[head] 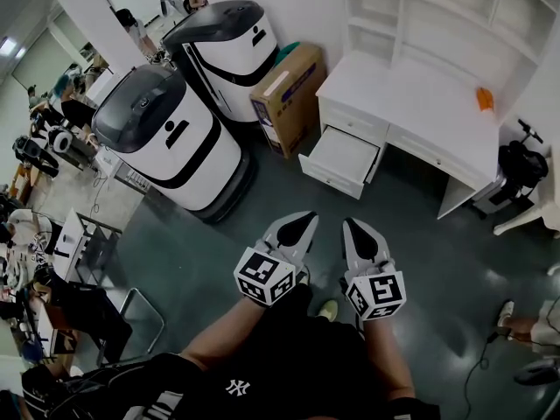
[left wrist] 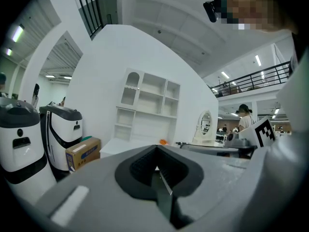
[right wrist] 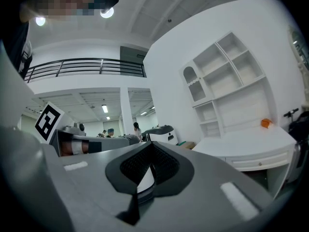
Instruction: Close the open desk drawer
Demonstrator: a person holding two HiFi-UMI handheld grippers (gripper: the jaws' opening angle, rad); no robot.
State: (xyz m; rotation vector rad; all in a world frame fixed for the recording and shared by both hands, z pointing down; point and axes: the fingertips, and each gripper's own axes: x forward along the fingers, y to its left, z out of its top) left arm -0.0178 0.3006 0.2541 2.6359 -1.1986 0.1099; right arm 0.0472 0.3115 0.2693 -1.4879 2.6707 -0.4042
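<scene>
Scene: A white counter (head: 411, 90) with shelves (head: 385, 20) fills the upper right of the head view, across a stretch of dark floor (head: 429, 234).
Drawer: The drawer (head: 343, 157) stands pulled out at the counter's left end, just above the middle of the frame, with nothing visible inside it.
Left tongs: The left tongs (head: 308, 219), low in the centre of the frame, are pressed together with nothing between them and point toward the drawer.
Right tongs: The right tongs (head: 351, 226), just beside the left pair, are likewise pressed together and empty.
Step in hand: This looks like the approach; both pairs are well apart from the drawer front and the closing has not begun.
Next move: It calls for setting closed tips against the drawer front and pushing squarely toward the counter until the front sits flush.
Nearby: A cardboard box (head: 287, 94) stands on the floor just left of the drawer.
</scene>
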